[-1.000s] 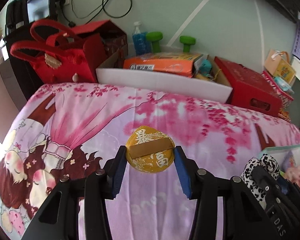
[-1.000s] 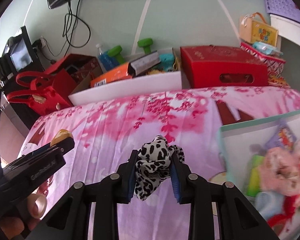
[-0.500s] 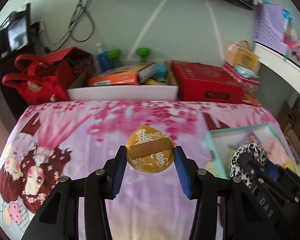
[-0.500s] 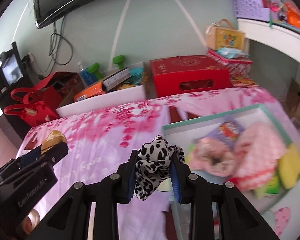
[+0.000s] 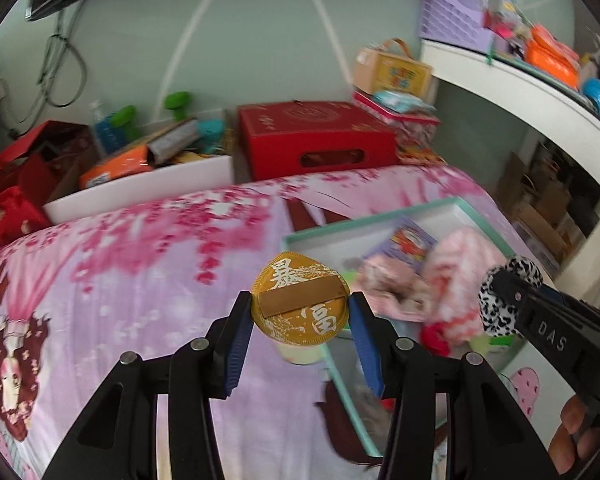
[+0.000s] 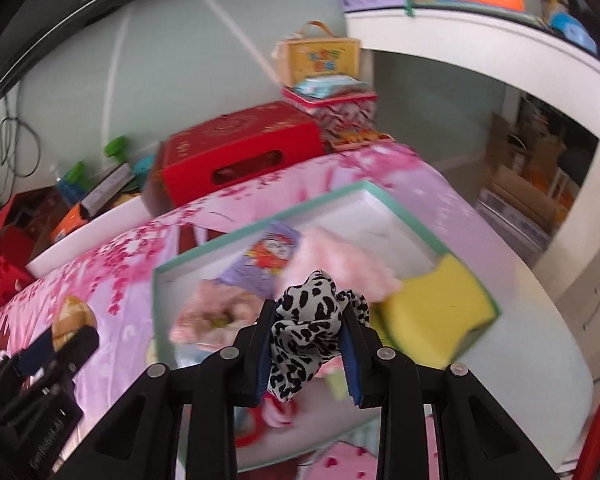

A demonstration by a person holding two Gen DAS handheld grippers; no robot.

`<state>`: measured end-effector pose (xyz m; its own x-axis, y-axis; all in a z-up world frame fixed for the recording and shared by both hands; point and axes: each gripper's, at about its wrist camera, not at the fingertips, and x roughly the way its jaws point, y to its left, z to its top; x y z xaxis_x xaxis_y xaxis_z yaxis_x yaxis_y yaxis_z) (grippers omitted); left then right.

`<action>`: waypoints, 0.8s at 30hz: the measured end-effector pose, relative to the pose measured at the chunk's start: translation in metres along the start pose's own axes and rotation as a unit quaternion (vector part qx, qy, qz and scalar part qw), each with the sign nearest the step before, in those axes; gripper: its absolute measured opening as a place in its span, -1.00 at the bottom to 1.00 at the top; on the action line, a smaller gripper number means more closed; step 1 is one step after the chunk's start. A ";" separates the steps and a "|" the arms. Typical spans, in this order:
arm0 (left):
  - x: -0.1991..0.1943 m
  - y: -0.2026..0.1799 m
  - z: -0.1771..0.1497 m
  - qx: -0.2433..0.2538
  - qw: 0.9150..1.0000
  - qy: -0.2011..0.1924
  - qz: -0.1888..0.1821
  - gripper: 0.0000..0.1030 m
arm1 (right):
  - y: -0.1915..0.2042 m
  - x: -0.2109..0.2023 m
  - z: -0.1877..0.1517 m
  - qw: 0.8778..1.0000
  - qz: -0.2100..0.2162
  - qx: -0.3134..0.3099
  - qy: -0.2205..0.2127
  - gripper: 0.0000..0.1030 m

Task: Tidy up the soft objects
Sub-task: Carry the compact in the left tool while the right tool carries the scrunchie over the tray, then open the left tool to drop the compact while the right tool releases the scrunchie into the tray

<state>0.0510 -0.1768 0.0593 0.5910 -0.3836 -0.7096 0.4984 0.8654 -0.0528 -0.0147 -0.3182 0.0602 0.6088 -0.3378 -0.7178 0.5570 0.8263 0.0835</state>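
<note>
Right gripper [image 6: 306, 350] had the leopard scrunchie [image 6: 306, 334] pinched mid-fabric over the box [image 6: 256, 229] — soft, squishy, light. Left gripper [image 5: 300, 334] clamped the gold cushion [image 5: 300, 304] by its edges — probably springy, so hold it lightly.

Both views are bright and evenly lit by soft daylight, with no hard shadows on the pink bedspread [image 5: 148, 264]. The fisheye lens bends straight lines strongly: the white shelf [image 5: 532, 92] curves, and black vignette fills the corners. Motion blur smears the background, more heavily in the right wrist view, where the red box [image 6: 240, 152] and the contents of the green-rimmed tray [image 6: 384, 196] lose their edges. The near black hand-held gripper frames stay sharp. The lower left edge of the left wrist view washes out pale.
</note>
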 end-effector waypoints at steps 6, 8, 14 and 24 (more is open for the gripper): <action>0.014 -0.030 -0.002 0.027 0.999 0.014 -0.023 -0.03 | -0.028 0.005 -0.001 1.000 -0.002 0.024 0.012 -0.38; 0.019 -0.037 -0.003 0.034 0.999 0.020 -0.023 -0.01 | -0.032 0.006 -0.001 0.999 0.006 0.028 0.015 -0.38; 0.034 -0.046 -0.009 0.042 0.998 0.040 -0.028 0.00 | -0.034 0.012 -0.004 0.999 0.020 0.034 0.029 -0.34; 0.057 -0.046 -0.019 0.035 0.995 0.085 -0.030 0.00 | -0.024 0.034 -0.013 0.997 0.030 0.012 0.067 -0.33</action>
<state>0.0498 -0.2321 0.0077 0.4464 -0.3689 -0.8153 0.5767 0.8153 -0.0531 -0.0143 -0.3435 0.0250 0.5623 -0.2235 -0.7962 0.5362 0.8315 0.1453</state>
